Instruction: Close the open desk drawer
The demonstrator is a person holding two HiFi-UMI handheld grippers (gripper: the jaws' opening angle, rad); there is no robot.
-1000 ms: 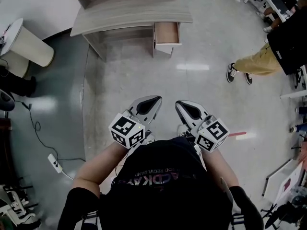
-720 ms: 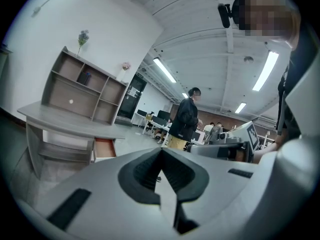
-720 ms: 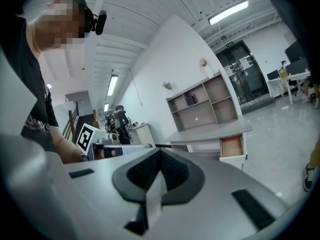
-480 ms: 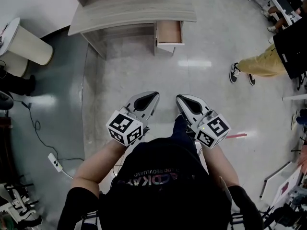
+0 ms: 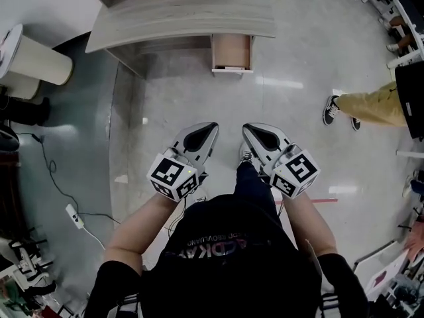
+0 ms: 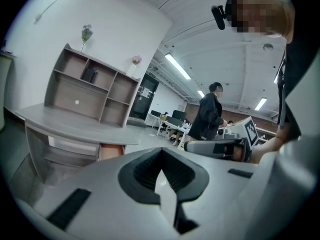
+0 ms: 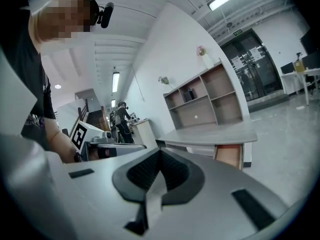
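Left gripper [image 5: 212, 128] and right gripper [image 5: 246, 130] are side by side, both clenched on nothing, and the open drawer [image 5: 231, 50] sits well ahead of them under the desk [image 5: 179, 20].

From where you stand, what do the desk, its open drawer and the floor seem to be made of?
Desk: likely laminated board, matte pale grey with wood-grain streaks.
Open drawer: probably the same board, reddish-brown inside, white front edge.
Floor: hard, polished, perhaps tile or coated concrete; bright light reflections show.
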